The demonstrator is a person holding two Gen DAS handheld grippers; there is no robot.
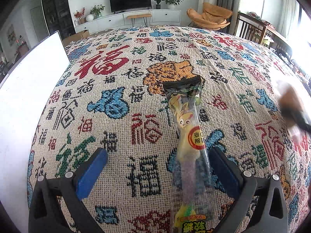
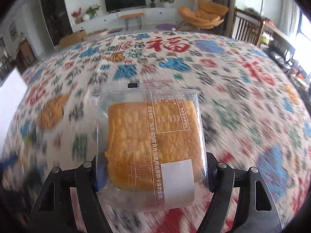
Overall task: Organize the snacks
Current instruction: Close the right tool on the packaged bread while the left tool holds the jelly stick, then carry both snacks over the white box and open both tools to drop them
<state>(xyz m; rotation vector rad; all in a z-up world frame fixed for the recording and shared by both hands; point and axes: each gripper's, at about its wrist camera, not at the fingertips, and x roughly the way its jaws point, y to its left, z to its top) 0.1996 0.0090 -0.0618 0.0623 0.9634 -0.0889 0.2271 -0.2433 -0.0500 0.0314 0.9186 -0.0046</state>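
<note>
Gripping cake packet (image 2: 153, 147) (right claw (image 2: 153, 172)), left claw (image 1: 157, 167) spread

Long candy packet (image 1: 186, 136) flat on cloth, wrapped cake (image 2: 151, 145) held

The patterned cloth (image 2: 243, 101) is motion-blurred in the right wrist view; candy packet (image 1: 189, 155) runs off the bottom edge.

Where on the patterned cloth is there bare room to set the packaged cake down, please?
Bare cloth lies between the white box and the candy packet, and beyond its far end. Crowded: between the left gripper's fingers.
</note>
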